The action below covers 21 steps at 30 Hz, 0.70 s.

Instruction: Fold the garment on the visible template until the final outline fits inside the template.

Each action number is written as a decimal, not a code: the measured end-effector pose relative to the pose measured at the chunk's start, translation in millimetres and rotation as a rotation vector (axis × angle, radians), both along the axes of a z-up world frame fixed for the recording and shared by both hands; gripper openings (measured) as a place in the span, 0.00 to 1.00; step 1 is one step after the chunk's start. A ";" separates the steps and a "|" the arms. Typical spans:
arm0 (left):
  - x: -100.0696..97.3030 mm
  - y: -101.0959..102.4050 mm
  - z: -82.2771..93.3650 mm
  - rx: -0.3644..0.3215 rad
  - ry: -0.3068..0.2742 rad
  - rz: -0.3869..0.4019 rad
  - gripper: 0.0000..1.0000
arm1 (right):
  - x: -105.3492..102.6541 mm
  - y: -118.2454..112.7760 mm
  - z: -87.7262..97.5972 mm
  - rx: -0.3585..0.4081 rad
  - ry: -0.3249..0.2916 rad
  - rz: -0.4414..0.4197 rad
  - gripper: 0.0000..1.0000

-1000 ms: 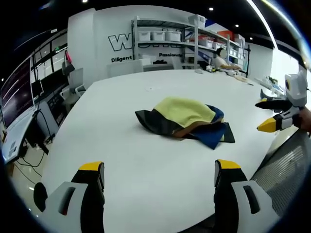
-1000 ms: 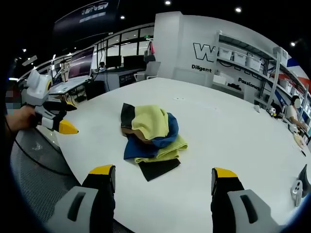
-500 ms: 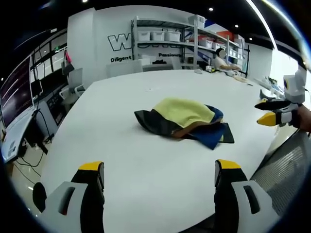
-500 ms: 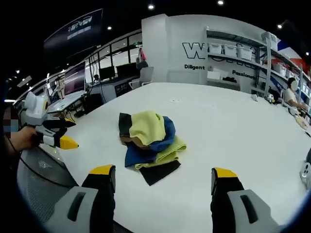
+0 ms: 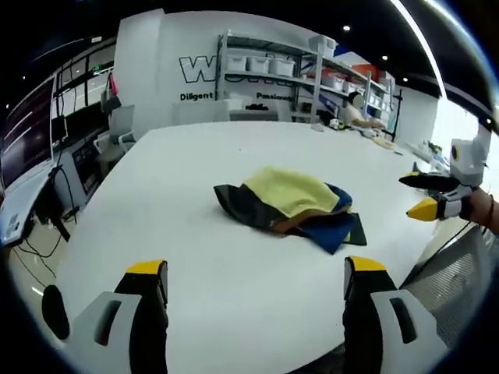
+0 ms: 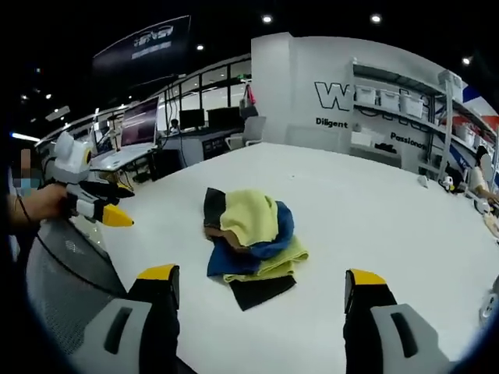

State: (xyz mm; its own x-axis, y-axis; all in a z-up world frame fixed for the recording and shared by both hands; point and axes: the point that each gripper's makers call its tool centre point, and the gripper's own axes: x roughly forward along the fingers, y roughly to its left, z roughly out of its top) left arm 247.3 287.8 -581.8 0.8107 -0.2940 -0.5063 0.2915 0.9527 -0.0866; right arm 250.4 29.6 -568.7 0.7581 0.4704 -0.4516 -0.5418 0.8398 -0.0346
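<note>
1. On the white desk [image 5: 156, 202], well in from its edges, the garment [image 5: 290, 206] lay crumpled — yellow, blue, black.
2. The left gripper [image 5: 256, 273] hung released near the desk's edge.
3. The right gripper [image 6: 262, 280] — likewise released, holding nothing.

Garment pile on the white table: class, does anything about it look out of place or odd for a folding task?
Yes. The garments lie crumpled in one heap on the white table, yellow, blue, brown and black layers overlapping unevenly. No template outline is discernible around them. Both grippers, left and right, are open and apart from the heap.
</note>
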 end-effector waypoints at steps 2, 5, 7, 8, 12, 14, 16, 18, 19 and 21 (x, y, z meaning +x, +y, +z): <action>5.5 0.0 7.4 -0.012 -0.022 -0.001 0.91 | 1.6 0.4 1.5 -0.042 -0.019 0.023 0.84; 11.8 0.7 12.7 -0.004 -0.029 0.000 0.92 | 4.6 2.7 1.9 -0.062 -0.027 0.042 0.84; 17.1 1.0 17.2 -0.001 -0.041 -0.003 0.92 | 6.5 3.9 3.4 -0.070 -0.034 0.049 0.84; 18.5 1.1 18.0 -0.001 -0.041 -0.003 0.92 | 7.4 4.5 4.0 -0.071 -0.035 0.052 0.84; 23.6 0.9 19.3 0.013 -0.046 -0.010 0.92 | 12.0 5.0 5.4 -0.068 -0.033 0.060 0.83; 25.4 1.0 18.1 0.017 -0.040 -0.014 0.91 | 14.7 4.8 6.4 -0.064 -0.030 0.062 0.83; 26.8 1.1 17.3 0.021 -0.036 -0.017 0.91 | 17.8 4.8 6.9 -0.057 -0.025 0.062 0.83; 29.5 0.8 16.4 0.026 -0.033 -0.017 0.91 | 19.7 5.3 7.9 -0.054 -0.027 0.065 0.83; 31.3 0.6 15.5 0.030 -0.030 -0.017 0.90 | 21.4 6.5 9.5 -0.049 -0.033 0.068 0.83; 33.4 1.0 13.5 0.038 -0.023 -0.015 0.90 | 24.3 7.2 10.8 -0.051 -0.038 0.068 0.83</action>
State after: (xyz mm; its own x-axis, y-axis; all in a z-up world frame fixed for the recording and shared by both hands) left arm 280.7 288.8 -568.3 0.8180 -0.2871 -0.4984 0.3072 0.9506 -0.0434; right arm 274.7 36.8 -557.9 0.7419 0.4988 -0.4481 -0.5952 0.7976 -0.0977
